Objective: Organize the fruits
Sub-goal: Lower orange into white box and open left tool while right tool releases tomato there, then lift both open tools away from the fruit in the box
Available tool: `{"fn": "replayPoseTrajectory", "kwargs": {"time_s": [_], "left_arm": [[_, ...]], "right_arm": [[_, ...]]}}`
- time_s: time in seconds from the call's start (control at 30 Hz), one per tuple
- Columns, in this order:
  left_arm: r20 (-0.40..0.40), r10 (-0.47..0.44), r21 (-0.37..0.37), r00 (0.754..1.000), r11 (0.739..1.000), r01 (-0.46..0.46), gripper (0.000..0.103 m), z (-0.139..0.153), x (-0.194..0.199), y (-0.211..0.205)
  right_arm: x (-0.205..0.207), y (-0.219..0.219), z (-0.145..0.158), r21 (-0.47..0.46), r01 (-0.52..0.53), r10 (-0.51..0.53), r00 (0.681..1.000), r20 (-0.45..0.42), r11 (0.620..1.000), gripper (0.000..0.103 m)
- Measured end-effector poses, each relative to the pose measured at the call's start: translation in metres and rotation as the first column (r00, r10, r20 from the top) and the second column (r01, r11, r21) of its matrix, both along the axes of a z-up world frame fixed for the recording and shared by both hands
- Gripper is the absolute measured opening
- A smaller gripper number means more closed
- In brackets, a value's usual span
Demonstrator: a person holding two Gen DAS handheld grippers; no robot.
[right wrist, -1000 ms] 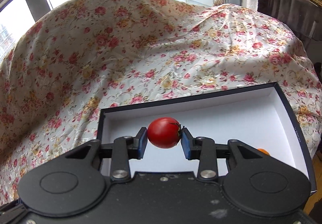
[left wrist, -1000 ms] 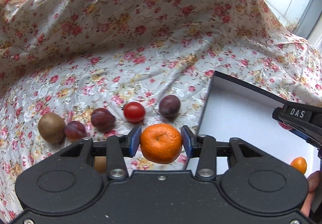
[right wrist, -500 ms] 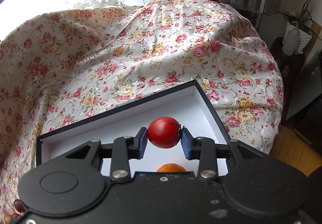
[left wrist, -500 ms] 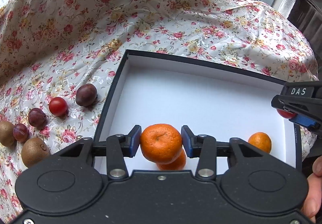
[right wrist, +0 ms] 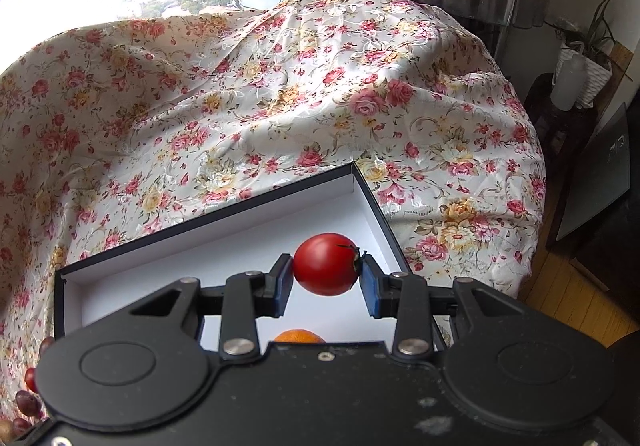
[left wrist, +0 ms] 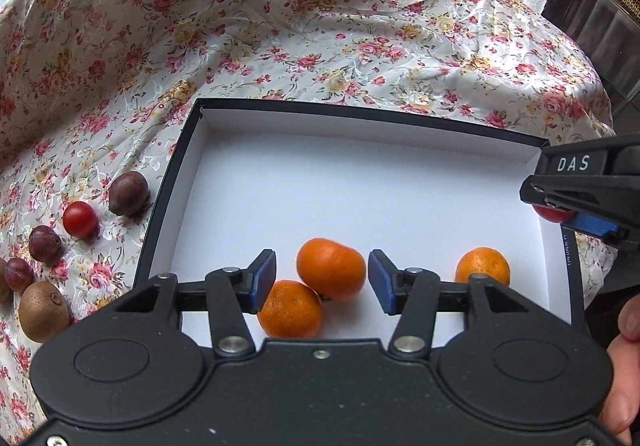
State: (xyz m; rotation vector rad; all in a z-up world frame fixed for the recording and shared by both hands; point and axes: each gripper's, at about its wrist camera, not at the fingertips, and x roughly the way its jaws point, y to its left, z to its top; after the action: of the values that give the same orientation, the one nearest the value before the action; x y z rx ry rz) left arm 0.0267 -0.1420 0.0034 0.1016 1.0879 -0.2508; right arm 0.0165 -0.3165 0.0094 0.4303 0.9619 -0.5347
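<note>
Now my left tool (left wrist: 322,282) has just been opening; its pads stand clear of the tangerine (left wrist: 331,269), which rests in the white box (left wrist: 360,181) against a second tangerine (left wrist: 289,310). My right tool (right wrist: 326,278) grips a red tomato (right wrist: 326,264) above the box's far right corner.
</note>
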Motion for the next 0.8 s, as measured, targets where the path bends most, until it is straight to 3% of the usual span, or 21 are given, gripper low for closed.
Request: {"fn": "replayPoseTrajectory", "kwargs": {"time_s": [0.3,0.8], "left_arm": [[-0.014,-0.025,0.009,1.0,1.0,0.025,0.062,0.0,-0.005,0.0],[-0.031,-0.064,0.013,0.997,0.998,0.065,0.062,0.002,-0.015,0.004]], "right_arm": [[0.002,0.008,0.004,0.018,-0.037,0.037,0.999,0.012,0.999,0.038],[0.006,0.003,-0.002,0.081,0.045,-0.044,0.999,-0.017,0.996,0.038]]}}
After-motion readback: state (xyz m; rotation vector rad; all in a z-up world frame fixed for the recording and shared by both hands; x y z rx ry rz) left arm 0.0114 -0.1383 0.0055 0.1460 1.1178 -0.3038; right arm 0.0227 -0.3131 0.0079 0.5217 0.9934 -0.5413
